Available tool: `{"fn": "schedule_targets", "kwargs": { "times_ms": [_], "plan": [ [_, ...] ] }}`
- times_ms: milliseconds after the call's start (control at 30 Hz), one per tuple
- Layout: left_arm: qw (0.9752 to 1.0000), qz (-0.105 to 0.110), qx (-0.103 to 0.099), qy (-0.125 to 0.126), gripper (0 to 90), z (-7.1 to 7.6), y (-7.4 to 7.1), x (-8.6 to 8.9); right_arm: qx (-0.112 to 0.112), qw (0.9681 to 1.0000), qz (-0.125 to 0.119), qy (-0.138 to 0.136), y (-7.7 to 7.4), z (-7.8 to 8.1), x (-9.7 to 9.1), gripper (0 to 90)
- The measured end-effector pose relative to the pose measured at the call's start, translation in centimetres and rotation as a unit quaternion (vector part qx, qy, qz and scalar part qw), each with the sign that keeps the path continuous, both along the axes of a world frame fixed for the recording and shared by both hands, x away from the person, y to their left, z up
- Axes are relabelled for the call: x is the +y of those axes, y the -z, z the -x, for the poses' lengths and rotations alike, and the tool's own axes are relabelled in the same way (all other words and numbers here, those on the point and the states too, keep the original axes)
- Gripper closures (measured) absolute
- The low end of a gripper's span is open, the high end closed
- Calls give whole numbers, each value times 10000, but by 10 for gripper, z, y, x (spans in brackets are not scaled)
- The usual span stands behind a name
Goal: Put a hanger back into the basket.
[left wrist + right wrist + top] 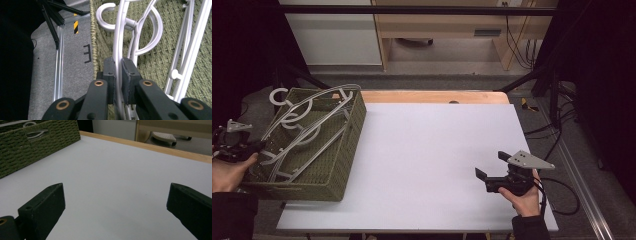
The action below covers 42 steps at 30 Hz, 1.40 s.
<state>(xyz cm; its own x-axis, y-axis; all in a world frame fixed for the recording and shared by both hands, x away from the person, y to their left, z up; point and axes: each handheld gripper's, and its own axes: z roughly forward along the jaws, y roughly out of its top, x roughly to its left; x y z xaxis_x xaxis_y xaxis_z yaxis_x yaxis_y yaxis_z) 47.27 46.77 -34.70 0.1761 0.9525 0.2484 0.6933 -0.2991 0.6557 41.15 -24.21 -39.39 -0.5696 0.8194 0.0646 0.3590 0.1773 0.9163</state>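
Your left claw [118,82] is clamped on a white hanger [119,42] at the basket's [343,165] left rim (hook overhanging it); your right claw [493,167] rests released over open surface [432,150].

Dim, dark-edged frames; tabletop evenly lit, sharp.
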Motion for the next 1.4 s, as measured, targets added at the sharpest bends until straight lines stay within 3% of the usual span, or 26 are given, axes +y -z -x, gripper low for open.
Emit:
{"fn": "schedule_targets", "kwargs": {
  "times_ms": [367,533,833,900,1133,1267,1367,1400],
  "plan": [
    [9999,-51,-8,-124,828,11,4,4,2,10000,7,-11,0,0,0,22],
    [9994,-274,97,-175,828,13,11,-4,5,10000,-4,3,0,0,1,22],
    [9994,-156,181,-240,826,13,25,-15,5,10000,5,-2,0,0,0,22],
    [9996,-41,157,-234,824,16,28,-14,3,10000,4,-3,1,0,1,23],
    [9995,-118,86,-270,824,18,32,-18,22,10000,17,-20,1,0,2,22],
    [9991,-302,94,-294,823,15,36,-23,19,10000,6,-4,1,0,2,22],
    [9989,-340,162,-287,821,15,38,-26,15,10000,4,-3,1,0,1,22],
    [9991,-222,256,-249,817,16,39,-25,22,10000,3,0,1,0,1,22]
  ]
}}
